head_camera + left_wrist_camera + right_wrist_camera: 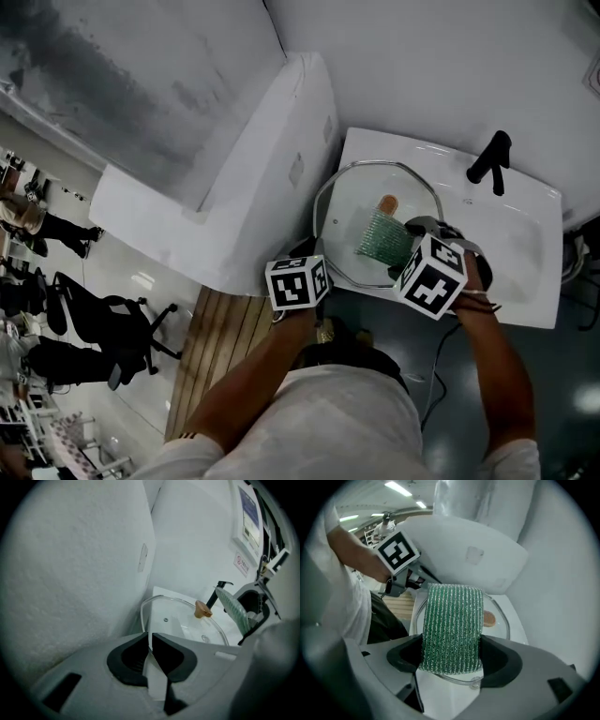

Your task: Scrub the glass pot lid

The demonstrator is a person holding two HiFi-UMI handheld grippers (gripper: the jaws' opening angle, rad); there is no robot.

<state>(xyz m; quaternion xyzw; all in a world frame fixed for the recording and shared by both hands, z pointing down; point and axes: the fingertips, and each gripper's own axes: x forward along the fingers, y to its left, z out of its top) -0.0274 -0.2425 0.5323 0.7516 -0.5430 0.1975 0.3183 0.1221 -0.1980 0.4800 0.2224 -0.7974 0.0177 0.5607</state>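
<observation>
A round glass pot lid (352, 202) with a tan knob (387, 202) lies tilted over the white sink (525, 234). My left gripper (319, 253) is shut on the lid's near left rim; in the left gripper view the rim (149, 637) runs between the dark pads and the knob (202, 610) shows beyond. My right gripper (412, 242) is shut on a green mesh scrub pad (384, 237), which rests on the glass near the knob. The right gripper view shows the pad (452, 627) standing between the jaws, over the lid (499, 616).
A black faucet (490, 159) stands at the sink's far edge. A white slanted cabinet (253, 187) flanks the sink on the left. Wooden floor slats (216, 347) and black office chairs (103, 319) lie lower left. A wall notice (248, 513) hangs at the right.
</observation>
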